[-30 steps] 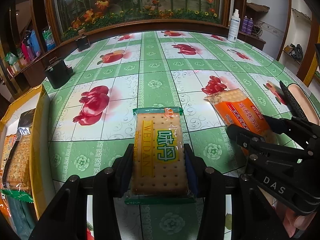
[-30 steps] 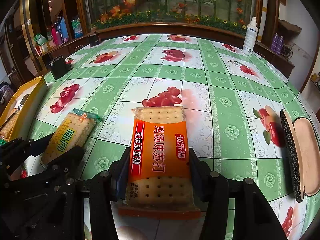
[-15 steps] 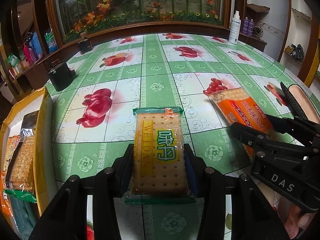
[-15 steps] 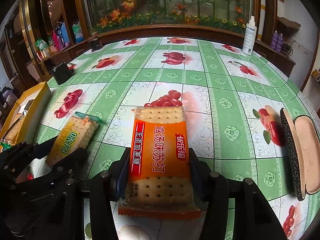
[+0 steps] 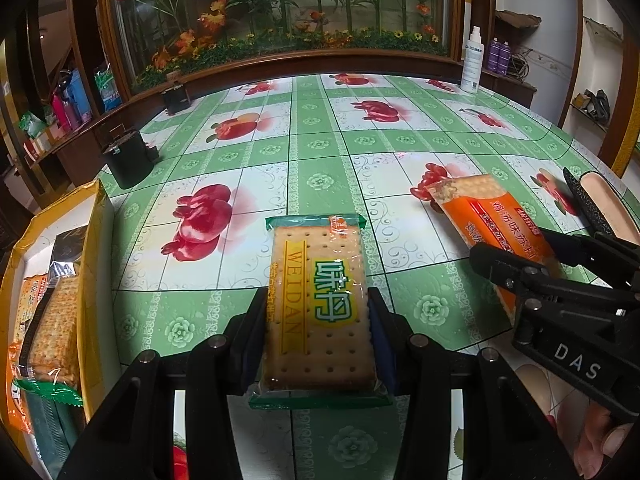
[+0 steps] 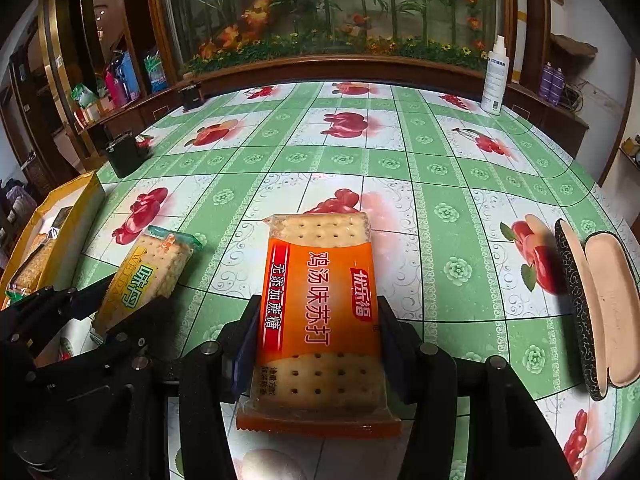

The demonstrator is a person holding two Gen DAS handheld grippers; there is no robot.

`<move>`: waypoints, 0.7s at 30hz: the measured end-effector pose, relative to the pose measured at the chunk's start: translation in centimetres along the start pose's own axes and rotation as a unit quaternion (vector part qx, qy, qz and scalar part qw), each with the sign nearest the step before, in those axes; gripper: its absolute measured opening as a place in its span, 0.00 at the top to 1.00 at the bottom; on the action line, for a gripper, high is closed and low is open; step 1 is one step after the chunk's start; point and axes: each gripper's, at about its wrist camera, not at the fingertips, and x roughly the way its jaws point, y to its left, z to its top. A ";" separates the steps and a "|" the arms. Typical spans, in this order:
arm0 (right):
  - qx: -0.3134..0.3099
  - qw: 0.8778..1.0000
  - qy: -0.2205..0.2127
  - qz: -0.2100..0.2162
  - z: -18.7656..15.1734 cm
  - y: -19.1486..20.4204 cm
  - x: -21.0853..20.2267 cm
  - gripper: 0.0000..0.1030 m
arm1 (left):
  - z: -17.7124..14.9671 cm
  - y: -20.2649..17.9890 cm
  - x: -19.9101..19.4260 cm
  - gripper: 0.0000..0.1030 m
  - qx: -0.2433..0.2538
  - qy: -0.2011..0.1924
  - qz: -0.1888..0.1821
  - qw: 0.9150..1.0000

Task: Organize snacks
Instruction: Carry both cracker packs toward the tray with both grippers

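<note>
A round table point(image 5: 320, 152) carries a glossy green-and-white checked cloth printed with red fruit. At its nine o'clock edge stands a yellow cardboard box point(image 5: 90, 248) with a white inside, holding several clear-wrapped cracker packs. At three o'clock lies an open oval glasses case point(image 6: 596, 312), black and pebbled outside, pink within. The right gripper point(image 6: 316, 344) is clenched on an orange cracker pack point(image 6: 320, 312), flat and rectangular, glossy film with red and white Chinese lettering, pointing to twelve. The left gripper point(image 5: 318, 328) grasps a green-edged cracker pack point(image 5: 318, 304), clear film over dotted biscuits, marked "WEIDAN" on a yellow band. Both packs sit low over the table near its six o'clock edge.
</note>
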 end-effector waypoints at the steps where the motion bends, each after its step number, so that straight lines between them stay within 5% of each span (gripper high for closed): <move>1: 0.000 1.000 -0.001 0.000 0.0 0.0 0.0 0.45 | 0.0 0.0 0.0 0.56 0.000 -0.001 0.001 1.000; 21: 0.009 0.999 -0.041 -0.009 0.5 -0.2 -2.1 0.44 | 0.3 -0.2 -2.0 0.56 -0.001 -0.049 0.029 0.998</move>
